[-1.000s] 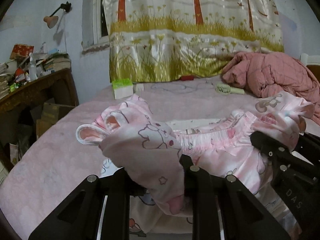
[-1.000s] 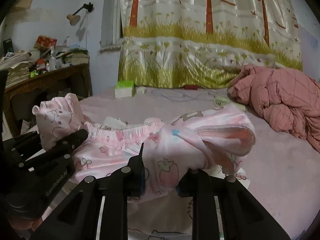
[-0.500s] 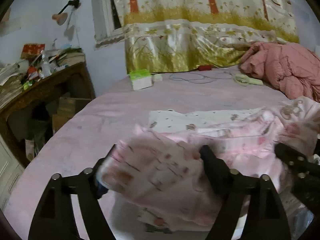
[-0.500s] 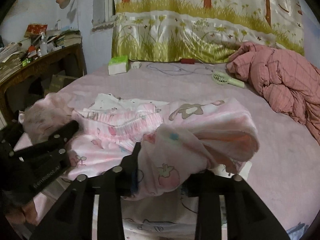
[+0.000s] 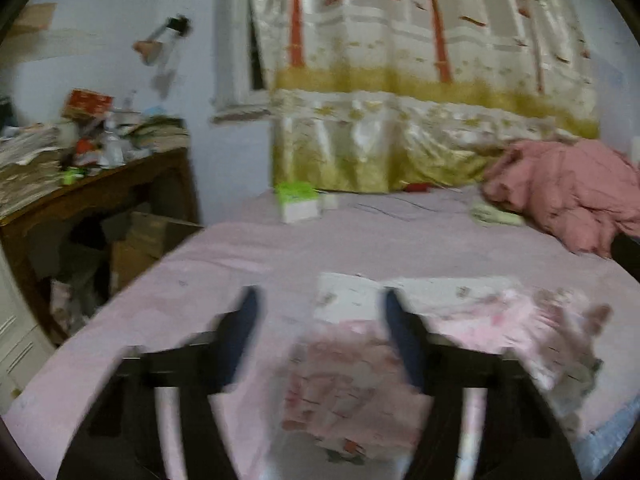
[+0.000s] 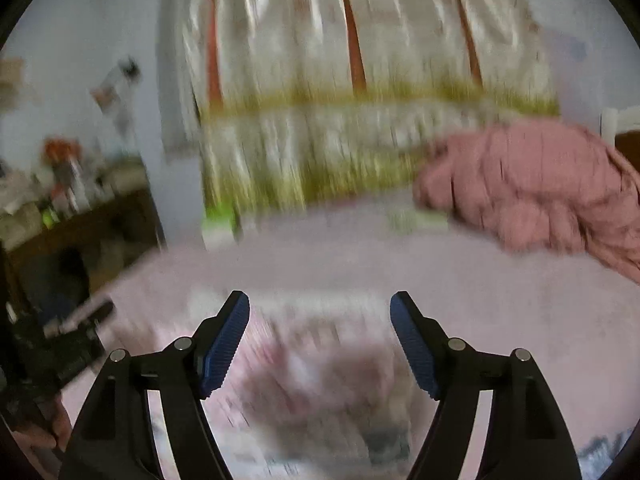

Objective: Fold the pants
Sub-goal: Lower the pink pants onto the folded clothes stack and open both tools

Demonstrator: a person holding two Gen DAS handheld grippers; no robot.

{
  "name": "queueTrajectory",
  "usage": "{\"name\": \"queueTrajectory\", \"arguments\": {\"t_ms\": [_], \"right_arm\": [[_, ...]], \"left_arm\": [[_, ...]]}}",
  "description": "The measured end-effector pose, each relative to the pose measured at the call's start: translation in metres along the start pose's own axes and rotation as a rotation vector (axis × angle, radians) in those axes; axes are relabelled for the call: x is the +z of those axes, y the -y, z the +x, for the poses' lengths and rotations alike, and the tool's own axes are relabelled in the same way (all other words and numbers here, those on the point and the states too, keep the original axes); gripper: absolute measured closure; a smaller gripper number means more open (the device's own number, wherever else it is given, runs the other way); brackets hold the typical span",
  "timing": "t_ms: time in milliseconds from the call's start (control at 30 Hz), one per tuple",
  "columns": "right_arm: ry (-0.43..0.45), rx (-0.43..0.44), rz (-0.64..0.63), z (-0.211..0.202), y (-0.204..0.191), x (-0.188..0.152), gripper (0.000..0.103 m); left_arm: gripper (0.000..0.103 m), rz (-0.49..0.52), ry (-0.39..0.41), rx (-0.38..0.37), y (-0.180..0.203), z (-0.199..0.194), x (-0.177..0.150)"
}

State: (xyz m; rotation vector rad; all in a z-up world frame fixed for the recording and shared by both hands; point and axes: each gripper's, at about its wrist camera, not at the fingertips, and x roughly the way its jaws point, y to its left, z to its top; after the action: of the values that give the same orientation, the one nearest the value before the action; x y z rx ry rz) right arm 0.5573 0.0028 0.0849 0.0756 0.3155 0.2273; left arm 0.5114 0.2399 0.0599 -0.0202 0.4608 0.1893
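On the pink bed (image 5: 248, 248) lie the pants (image 5: 360, 376), one soft pale-pink printed garment bunched into a rough folded heap, its edges blurred. Both grippers hover over it with fingers spread wide and gripping nothing: the left gripper (image 5: 318, 312) and the right gripper (image 6: 320, 312), whose two fingers (image 6: 226, 340) carry ribbed blue pads. Farther back sit one crumpled quilted rose blanket (image 5: 568, 192), one green-topped tissue box (image 5: 298, 202) and a glossy tree-printed curtain (image 5: 400, 80). A cluttered wooden desk (image 5: 92, 192) stands at left.
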Motion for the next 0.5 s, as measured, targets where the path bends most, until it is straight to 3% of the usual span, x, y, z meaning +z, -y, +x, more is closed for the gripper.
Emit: {"name": "queueTrajectory", "arguments": {"t_ms": [33, 67, 100, 200, 267, 400, 500], "right_arm": [[0.047, 0.034, -0.016, -0.005, -0.002, 0.0, 0.035], [0.068, 0.075, -0.047, -0.006, -0.006, -0.002, 0.05], [0.068, 0.095, -0.071, -0.004, -0.009, -0.004, 0.061], [0.012, 0.095, -0.12, 0.018, -0.018, -0.015, 0.07], [-0.026, 0.094, -0.141, 0.034, -0.021, -0.027, 0.072], [-0.138, 0.045, -0.139, 0.07, -0.02, -0.048, 0.073], [-0.199, 0.019, -0.115, 0.085, -0.015, -0.065, 0.073]], "left_arm": [[0.076, -0.01, -0.023, -0.052, 0.001, 0.002, 0.0], [0.085, -0.026, -0.051, -0.106, 0.004, 0.007, -0.002], [0.088, -0.042, -0.072, -0.14, 0.006, 0.012, -0.005], [0.09, -0.104, -0.088, -0.119, 0.013, 0.03, -0.021], [0.09, -0.116, -0.073, -0.091, 0.016, 0.042, -0.034], [0.089, -0.017, -0.024, -0.014, 0.024, 0.055, -0.048], [0.088, 0.002, -0.02, 0.026, 0.025, 0.06, -0.054]]}}
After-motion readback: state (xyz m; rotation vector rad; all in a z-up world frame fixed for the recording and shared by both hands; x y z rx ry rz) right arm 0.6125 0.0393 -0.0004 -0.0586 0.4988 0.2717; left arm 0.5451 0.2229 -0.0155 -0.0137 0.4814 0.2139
